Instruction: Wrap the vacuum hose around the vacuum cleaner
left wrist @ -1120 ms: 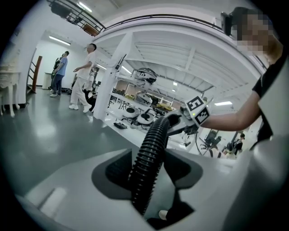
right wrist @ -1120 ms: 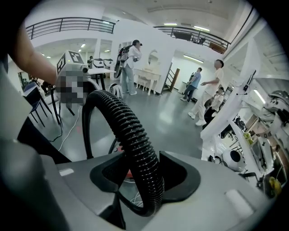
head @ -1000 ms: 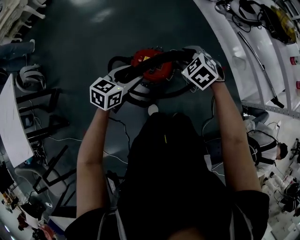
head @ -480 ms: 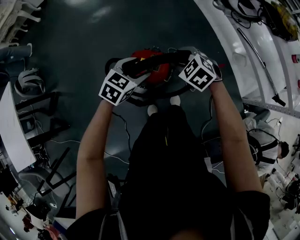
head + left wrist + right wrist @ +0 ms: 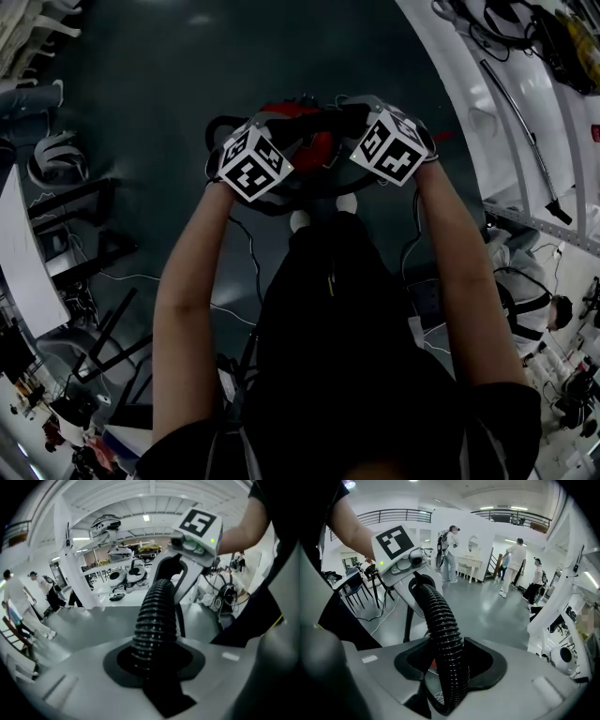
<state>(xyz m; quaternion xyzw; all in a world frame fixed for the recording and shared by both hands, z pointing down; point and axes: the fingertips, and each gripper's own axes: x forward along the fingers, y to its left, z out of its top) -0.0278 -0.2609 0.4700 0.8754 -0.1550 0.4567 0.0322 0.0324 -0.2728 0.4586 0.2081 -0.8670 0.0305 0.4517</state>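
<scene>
The red vacuum cleaner (image 5: pixel 314 141) stands on the dark floor just beyond my hands. Its black ribbed hose (image 5: pixel 323 119) spans the short gap between both grippers above the red body. My left gripper (image 5: pixel 274 145) is shut on the hose (image 5: pixel 154 616); its jaws have just been closing around it. My right gripper (image 5: pixel 361 127) is shut on the same hose (image 5: pixel 445 634) a little further along. In the left gripper view the hose runs from my left gripper (image 5: pixel 154 665) up to the right gripper (image 5: pixel 172 571). The right gripper view shows it arching from my right gripper (image 5: pixel 450 672) to the left gripper (image 5: pixel 419 581).
White benches (image 5: pixel 506 122) loaded with tools line the right side. Dark chairs and frames (image 5: pixel 80 225) stand at the left. Cables (image 5: pixel 234 248) trail over the floor near my white shoes (image 5: pixel 300 221). People (image 5: pixel 513 566) stand far off in the hall.
My left gripper has moved right and rolled, coming closer to the right gripper. The hose span between them is shorter. The right gripper has shifted slightly left and down.
</scene>
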